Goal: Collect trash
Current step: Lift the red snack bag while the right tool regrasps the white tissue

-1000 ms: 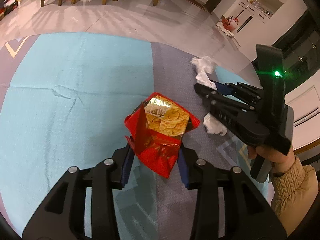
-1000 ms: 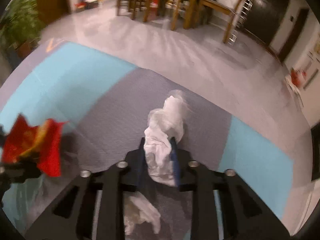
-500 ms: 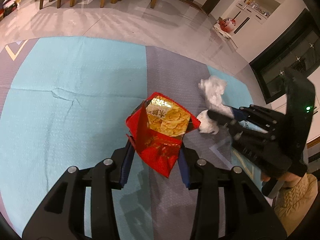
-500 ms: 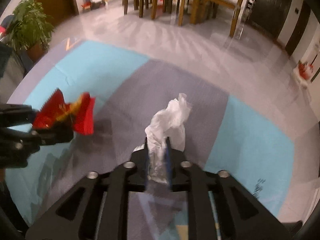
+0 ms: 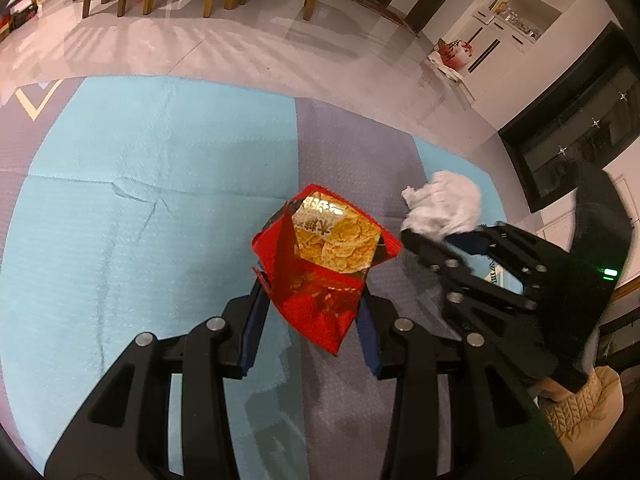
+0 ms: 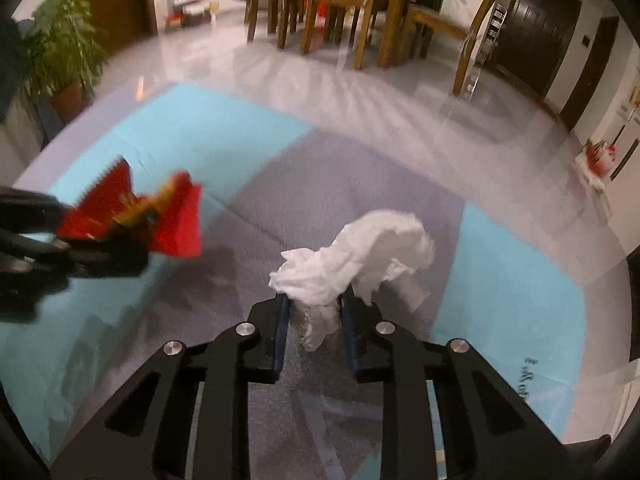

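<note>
A red snack bag [image 5: 324,256] with a gold chip picture stands upright between the fingers of my left gripper [image 5: 312,300], which is shut on its lower half above the mat. From the right wrist view the same bag [image 6: 160,216] shows at the left, in the left gripper [image 6: 132,244]. A crumpled white tissue wad [image 6: 360,256] sits between the blue pads of my right gripper [image 6: 314,304]. Those jaws are closing on it and carry it clear of the mat. In the left wrist view the right gripper [image 5: 440,236] comes in from the right with the tissue [image 5: 444,204] at its tip.
A light blue and grey floor mat [image 5: 160,200] lies under both grippers on a glossy tiled floor. Wooden chairs and a table [image 6: 340,0] stand at the far side, a potted plant [image 6: 60,48] at the left. A quilted beige sleeve [image 5: 580,412] holds the right gripper.
The right gripper has swung nearer to the left one and risen, carrying the tissue. The loose tissue on the mat is no longer seen. The left gripper and its bag have stayed put.
</note>
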Demonstrator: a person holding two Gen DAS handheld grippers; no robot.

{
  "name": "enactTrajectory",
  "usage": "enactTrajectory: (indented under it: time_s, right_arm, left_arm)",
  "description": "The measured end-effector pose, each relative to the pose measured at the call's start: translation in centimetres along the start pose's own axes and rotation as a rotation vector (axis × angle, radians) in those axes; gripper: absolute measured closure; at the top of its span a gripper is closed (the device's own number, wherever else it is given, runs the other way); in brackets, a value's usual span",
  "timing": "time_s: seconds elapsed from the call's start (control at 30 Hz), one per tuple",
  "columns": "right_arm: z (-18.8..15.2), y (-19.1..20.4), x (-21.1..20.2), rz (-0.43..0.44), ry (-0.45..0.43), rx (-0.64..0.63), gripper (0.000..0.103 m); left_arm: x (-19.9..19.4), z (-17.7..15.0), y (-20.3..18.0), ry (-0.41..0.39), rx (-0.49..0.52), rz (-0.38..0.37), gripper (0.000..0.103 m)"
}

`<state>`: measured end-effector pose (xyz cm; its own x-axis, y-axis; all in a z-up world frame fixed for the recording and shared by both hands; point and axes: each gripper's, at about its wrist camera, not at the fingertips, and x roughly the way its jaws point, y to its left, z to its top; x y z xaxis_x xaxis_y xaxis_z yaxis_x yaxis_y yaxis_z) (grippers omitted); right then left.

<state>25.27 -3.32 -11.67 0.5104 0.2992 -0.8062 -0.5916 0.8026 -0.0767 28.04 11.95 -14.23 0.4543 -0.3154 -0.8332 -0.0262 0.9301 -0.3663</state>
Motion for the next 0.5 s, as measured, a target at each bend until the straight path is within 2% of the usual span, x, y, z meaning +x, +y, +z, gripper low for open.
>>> enactTrajectory:
  time_s: [0.2, 0.3, 0.4, 0.5]
  right_arm:
    - [-0.9, -0.3, -6.0, 0.005, -0.124, 0.029, 0.079]
    - [-2.3, -0.5, -8.6, 0.018, -0.145, 0.056, 0.079]
    - [-3.0, -1.1, -9.3, -0.018, -0.153, 0.076, 0.079]
    - [-2.6, -3.4, -7.1, -0.103, -0.103, 0.121, 0.079]
  left_arm:
    - [-1.8, -0.6, -1.3, -0.031, 0.037, -0.034, 0.062]
    - [-2.5, -1.2, -1.7, -0.04, 0.059, -0.047, 0.062]
    - [-3.1, -2.1, -1.8, -0.041, 0.057, -0.058, 0.062]
    - [-3.1, -2.5, -1.7, -0.036, 0.06, -0.046, 0.062]
